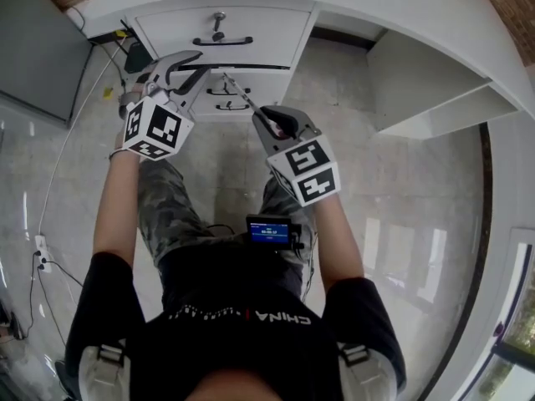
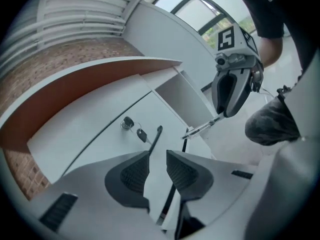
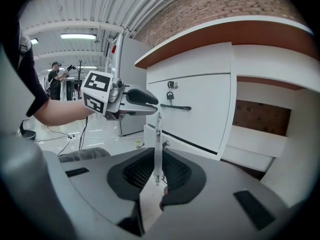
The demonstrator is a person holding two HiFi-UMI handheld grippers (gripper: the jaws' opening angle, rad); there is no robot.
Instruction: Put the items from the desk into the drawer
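My right gripper is shut on a thin silver pen, which points toward the white desk drawers. In the right gripper view the pen stands upright between the pads of this gripper. My left gripper hovers in front of the drawers, open with nothing between its jaws. The top drawer has a black handle and a key in its lock. A dark gap runs under it, above the second drawer. The left gripper view shows the right gripper and the pen to the right.
An open shelf alcove lies right of the drawers. A grey cabinet stands at the left, with cables on the glossy floor. My knees are below both grippers. A person stands far off.
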